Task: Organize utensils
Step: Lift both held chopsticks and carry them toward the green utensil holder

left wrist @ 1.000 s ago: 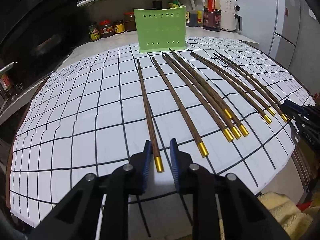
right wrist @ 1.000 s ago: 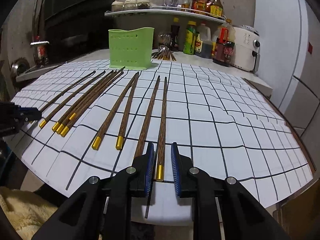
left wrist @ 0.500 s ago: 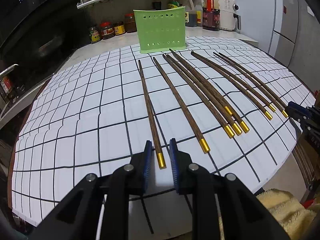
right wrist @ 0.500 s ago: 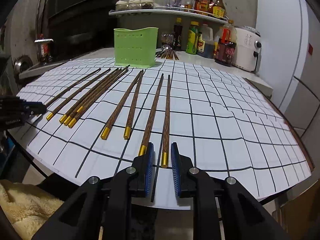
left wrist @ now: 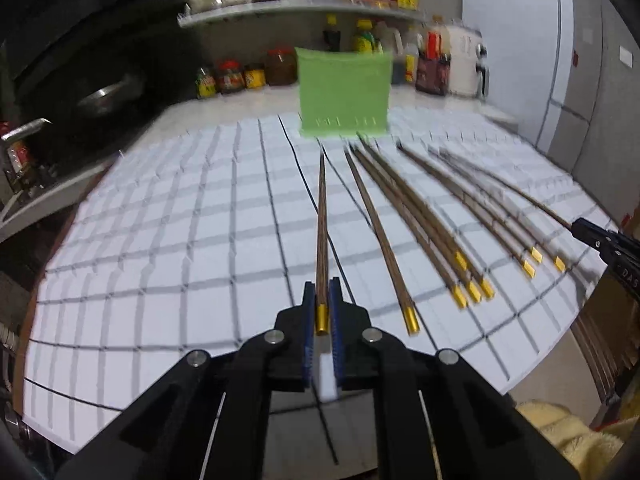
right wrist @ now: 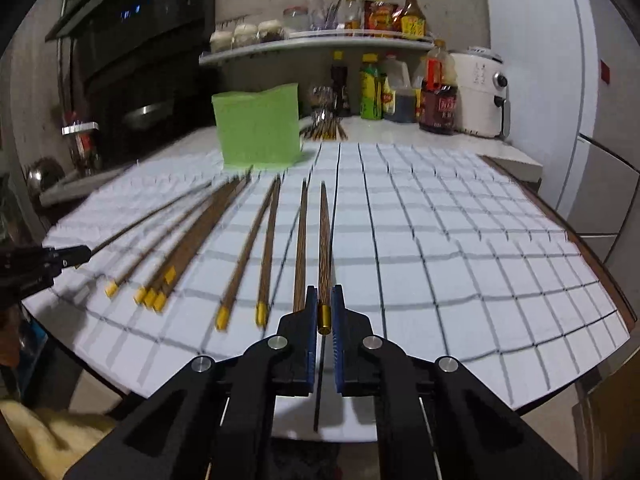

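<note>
left gripper clamps chopstick | right gripper clamps chopstick, near table edge

Right tool clamping chopstick, green holder beyond

Both wrist views aimed low along fingers across gridded cloth toward green holder and shelf. Left view set at cloth's left, right view at right; chopstick row shared.
</note>
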Demonstrator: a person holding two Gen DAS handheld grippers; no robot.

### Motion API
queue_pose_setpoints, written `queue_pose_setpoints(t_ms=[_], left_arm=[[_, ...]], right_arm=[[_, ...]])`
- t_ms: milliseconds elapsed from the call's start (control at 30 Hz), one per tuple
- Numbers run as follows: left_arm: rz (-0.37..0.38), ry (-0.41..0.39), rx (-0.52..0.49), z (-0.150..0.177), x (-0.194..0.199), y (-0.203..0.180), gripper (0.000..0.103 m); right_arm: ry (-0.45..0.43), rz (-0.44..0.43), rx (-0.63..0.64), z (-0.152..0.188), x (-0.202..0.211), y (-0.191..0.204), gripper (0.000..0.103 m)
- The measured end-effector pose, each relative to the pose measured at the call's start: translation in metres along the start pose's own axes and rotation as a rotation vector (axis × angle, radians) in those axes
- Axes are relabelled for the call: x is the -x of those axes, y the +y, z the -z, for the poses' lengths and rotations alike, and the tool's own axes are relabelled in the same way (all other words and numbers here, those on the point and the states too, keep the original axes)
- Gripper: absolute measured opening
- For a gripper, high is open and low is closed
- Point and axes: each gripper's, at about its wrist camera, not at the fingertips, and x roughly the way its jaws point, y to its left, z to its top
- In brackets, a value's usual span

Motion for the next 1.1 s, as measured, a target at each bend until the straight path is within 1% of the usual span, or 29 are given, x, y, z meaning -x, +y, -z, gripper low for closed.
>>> queue_pose_setpoints(t_ms=[67,100,167,333,400,500,633,767,967,1100], left_arm=[[-0.01,-0.056,0.006,-0.009,0.013,0.005,0.007],[-0.017,-0.099,0.011,-0.016,0.022,0.01,0.007],[-0.021,-0.161,0.021,-0.027,0.037,0.015,0.007],[-0.007,-0.324,0.033,-0.056,0.075,0.025,0.007],[-0.008,-0.373,0.036,-0.067,0.086,0.028,0.007],[-0.002,-0.416,0.054,-0.083,0.094,0.036,0.007],[0.006,-0.444,0.074,-0.096,0.098,0.044,0.007],[0.015,-0.441,0.086,-0.103,0.094,0.049,0.007],[0.027,-0.434,0.076,-0.113,0.088,0.051,0.007],[0.044,-0.411,0.069,-0.127,0.081,0.053,0.007]], right_arm=[[-0.025,-0.009,-0.018,-0.012,0.005,-0.002,0.007],[-0.042,-0.016,-0.032,-0.02,0.009,-0.004,0.007],[-0.073,-0.034,-0.059,-0.038,0.014,-0.009,0.007],[-0.135,-0.038,-0.084,-0.076,0.027,-0.015,0.007],[-0.161,-0.032,-0.079,-0.093,0.032,-0.015,0.007],[-0.199,-0.012,-0.056,-0.118,0.037,-0.013,0.007],[-0.231,-0.007,-0.035,-0.147,0.041,-0.01,0.007],[-0.244,-0.006,-0.013,-0.165,0.039,-0.006,0.007],[-0.227,-0.014,-0.004,-0.189,0.02,-0.004,0.007],[-0.21,-0.01,-0.002,-0.201,0.005,-0.005,0.007]])
